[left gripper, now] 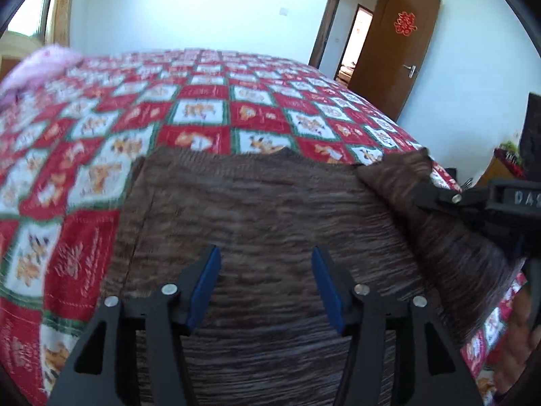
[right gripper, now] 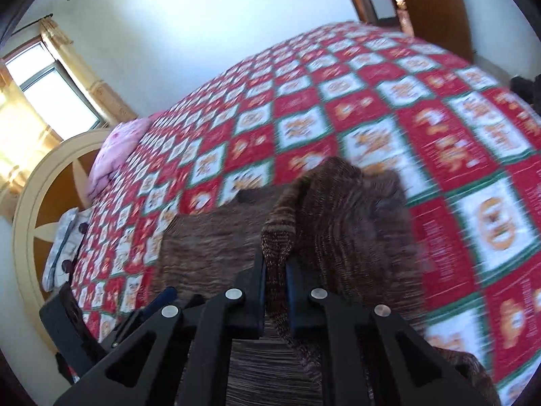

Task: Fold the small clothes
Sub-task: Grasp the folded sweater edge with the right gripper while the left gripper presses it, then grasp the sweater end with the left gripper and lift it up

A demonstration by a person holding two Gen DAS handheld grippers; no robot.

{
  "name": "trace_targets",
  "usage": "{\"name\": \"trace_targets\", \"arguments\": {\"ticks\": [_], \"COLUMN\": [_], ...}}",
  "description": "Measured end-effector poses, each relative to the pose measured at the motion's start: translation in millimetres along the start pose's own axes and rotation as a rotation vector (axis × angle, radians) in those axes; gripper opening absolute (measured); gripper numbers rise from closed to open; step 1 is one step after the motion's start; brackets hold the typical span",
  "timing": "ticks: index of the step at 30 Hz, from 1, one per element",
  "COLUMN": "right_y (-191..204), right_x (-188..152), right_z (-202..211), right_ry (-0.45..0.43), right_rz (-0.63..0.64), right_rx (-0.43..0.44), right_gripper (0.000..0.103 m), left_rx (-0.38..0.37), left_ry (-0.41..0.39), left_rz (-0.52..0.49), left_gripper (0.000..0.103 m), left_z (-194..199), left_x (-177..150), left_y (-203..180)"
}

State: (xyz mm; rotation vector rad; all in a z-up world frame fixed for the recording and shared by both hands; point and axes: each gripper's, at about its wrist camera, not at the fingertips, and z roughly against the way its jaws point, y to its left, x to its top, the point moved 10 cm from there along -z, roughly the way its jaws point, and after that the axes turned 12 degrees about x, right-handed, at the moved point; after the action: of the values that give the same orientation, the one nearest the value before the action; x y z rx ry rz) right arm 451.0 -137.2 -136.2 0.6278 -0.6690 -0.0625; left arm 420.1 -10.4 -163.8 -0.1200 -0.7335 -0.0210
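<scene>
On bedspread (left gripper: 209, 118): right tool (right gripper: 274, 264) pinching sweater (left gripper: 257, 203) edge

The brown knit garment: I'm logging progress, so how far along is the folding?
Done: the brown knit garment lies spread on the checked bedspread. In hand: the right claw pinches a raised edge of it; the left claw hangs open above the cloth. Left: laying that edge over; no finished fold shows yet.

Home bedroom: quilted bed (left gripper: 209, 108), headboard (right gripper: 37, 182), curtained window (right gripper: 50, 91).
</scene>
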Motion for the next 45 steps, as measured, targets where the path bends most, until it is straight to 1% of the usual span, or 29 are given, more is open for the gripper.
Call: {"name": "trace_targets", "arguments": {"ticks": [2, 3, 5, 7, 8, 9, 11, 12, 13, 14, 16, 18, 21, 22, 24, 25, 27, 29, 30, 31, 33, 34, 35, 37, 39, 40, 41, 43, 45], "right_y": [10, 16, 28, 35, 39, 43, 49, 52, 52, 46, 31, 3, -38, -48, -67, -72, -71, -56, -41, -30, -13, -10, -8, -8, -14, -19, -28, -35, -43], "right_x": [-9, -15, -28, -36, -39, -43, -40, -35, -29, -23, -21, -30, -63, -69, -84, -89, -94, -103, -112, -121, -140, -144, -143, -130, -113, -106, -97, -88, -82], "right_z": [-19, -29, -48, -60, -63, -63, -50, -35, -20, 4, 34, 62, 89, 93, 95, 91, 84, 75, 67, 61, 50, 50, 53, 72, 90, 98, 105, 110, 115], "right_ry": [0.028, 0.043, 0.078, 0.103, 0.113, 0.128, 0.111, 0.07, 0.03, -0.028, -0.077, -0.077, -0.047, -0.048, -0.05, -0.055, -0.055, -0.025, 0.018, 0.064, 0.161, 0.185, 0.175, 0.112, 0.048, 0.019, -0.01, -0.028, -0.048], "right_rz": [-0.001, 0.003, 0.012, 0.027, 0.027, 0.02, 0.007, 0.01, 0.016, 0.023, 0.021, 0.0, -0.054, -0.073, -0.142, -0.184, -0.207, -0.173, -0.142, -0.12, -0.071, -0.048, -0.036, -0.015, -0.014, -0.012, -0.003, 0.0, -0.047], "right_rx": [0.01, 0.023, 0.044, 0.07, 0.093, 0.123, 0.168, 0.192, 0.196, 0.185, 0.133, 0.049, -0.032, -0.039, -0.028, 0.002, 0.064, 0.102, 0.137, 0.165, 0.192, 0.191, 0.188, 0.206, 0.208, 0.188, 0.141, 0.098, 0.116], "right_gripper": [0.008, 0.005, 0.006, 0.006, 0.006, 0.006, 0.006, 0.006, 0.006, 0.006, 0.008, 0.009, 0.009, 0.009, 0.009, 0.009, 0.009, 0.009, 0.009, 0.009, 0.009, 0.009, 0.009, 0.009, 0.009, 0.009, 0.009, 0.009, 0.009], "left_rx": [-0.052, -0.063, -0.068, -0.085, -0.096, -0.108, -0.142, -0.156, -0.167, -0.176, -0.179, -0.199, -0.312, -0.352, -0.411, -0.435, -0.48, -0.532, -0.547, -0.562, -0.567, -0.567, -0.569, -0.558, -0.557, -0.565, -0.58, -0.611, -0.622], "left_ry": [0.019, 0.012, 0.006, 0.007, 0.008, 0.006, 0.008, 0.01, 0.01, 0.007, 0.004, -0.004, 0.005, 0.018, 0.053, 0.076, 0.116, 0.133, 0.137, 0.137, 0.122, 0.115, 0.113, 0.113, 0.117, 0.108, 0.102, 0.101, 0.099], "left_rz": [0.047, 0.051, 0.039, 0.019, 0.012, 0.01, 0.018, 0.024, 0.033, 0.038, 0.033, 0.021, 0.054, 0.075, 0.108, 0.119, 0.137, 0.163, 0.17, 0.171, 0.157, 0.134, 0.105, 0.053, 0.03, 0.016, 0.01, 0.0, -0.007], "left_gripper": [0.059, 0.059, 0.06, 0.071, 0.072, 0.075, 0.08, 0.081, 0.081, 0.081, 0.081, 0.081, 0.081, 0.081, 0.081, 0.081, 0.081, 0.081, 0.084, 0.093, 0.101, 0.102, 0.103, 0.103, 0.103, 0.103, 0.103, 0.103, 0.103], "left_z": [-6, -6, -8, -9, -10, -9, -8, -8, -8, -6, 0, 12, 33, 38, 38, 37, 34, 35, 36, 37, 41, 43, 45, 45, 44, 46, 48, 51, 52], "left_x": [-2, -1, 0, -1, -2, -2, -2, -2, -2, -1, -3, -6, -14, -18, -24, -27, -33, -36, -36, -36, -35, -36, -38, -43, -47, -49, -48, -49, -49], "left_y": [5, 5, 2, -2, -4, -6, -6, -5, -4, -4, -4, -8, -24, -31, -45, -53, -65, -72, -72, -73, -73, -75, -78, -85, -91, -98, -102, -111, -117]}}
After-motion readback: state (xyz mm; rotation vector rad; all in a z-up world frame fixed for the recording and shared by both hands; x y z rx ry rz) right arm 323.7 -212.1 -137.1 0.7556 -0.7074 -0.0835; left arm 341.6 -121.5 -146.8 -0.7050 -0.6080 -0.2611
